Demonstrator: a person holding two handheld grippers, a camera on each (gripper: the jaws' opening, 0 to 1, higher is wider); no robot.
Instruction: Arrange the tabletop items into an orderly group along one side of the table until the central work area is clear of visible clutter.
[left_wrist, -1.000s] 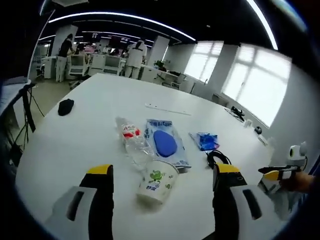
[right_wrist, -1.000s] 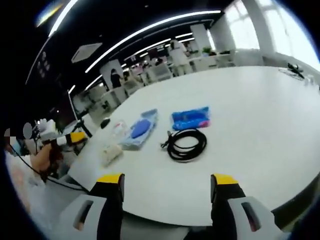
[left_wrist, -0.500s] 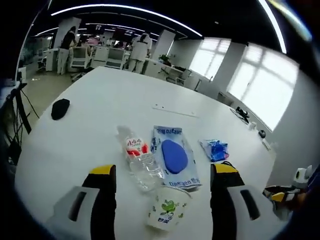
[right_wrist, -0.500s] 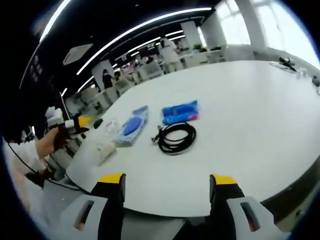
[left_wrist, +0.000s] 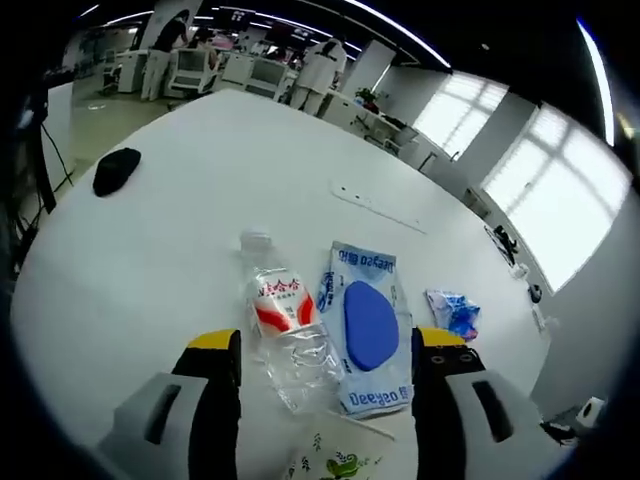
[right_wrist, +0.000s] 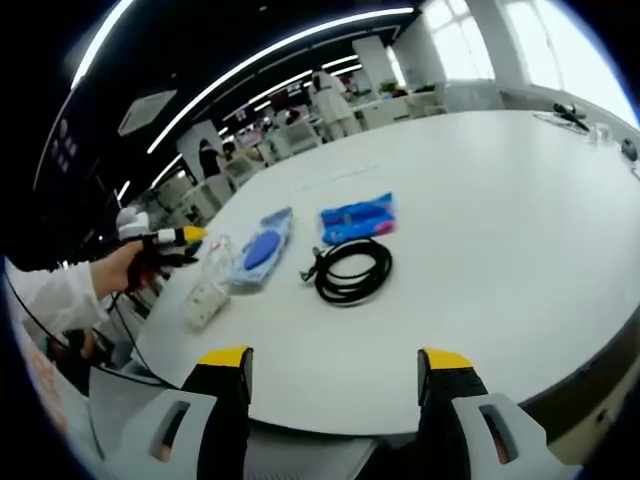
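My left gripper (left_wrist: 326, 342) is open and hovers just above the table, its jaws either side of a clear plastic bottle (left_wrist: 282, 322) with a red label and a blue-and-white packet (left_wrist: 368, 322). A paper cup (left_wrist: 325, 466) lies at the view's bottom edge. A small blue packet (left_wrist: 452, 312) sits to the right. My right gripper (right_wrist: 335, 358) is open at the table's near edge, holding nothing. Ahead of it lie a coiled black cable (right_wrist: 352, 272), the small blue packet (right_wrist: 357, 217), the larger packet (right_wrist: 262, 245), the bottle (right_wrist: 220, 252) and the cup (right_wrist: 206, 298). The left gripper (right_wrist: 168, 238) shows in a hand.
A black object (left_wrist: 116, 170) lies near the table's far left edge, and a thin white strip (left_wrist: 378, 208) lies farther back. The white table (right_wrist: 500, 220) is bare on the right. A white sleeve (right_wrist: 55, 300) reaches in from the left. People and desks stand far behind.
The left gripper has moved forward and lower over the bottle and packet, so the cup has dropped to the bottom of its view. The right gripper has barely moved.
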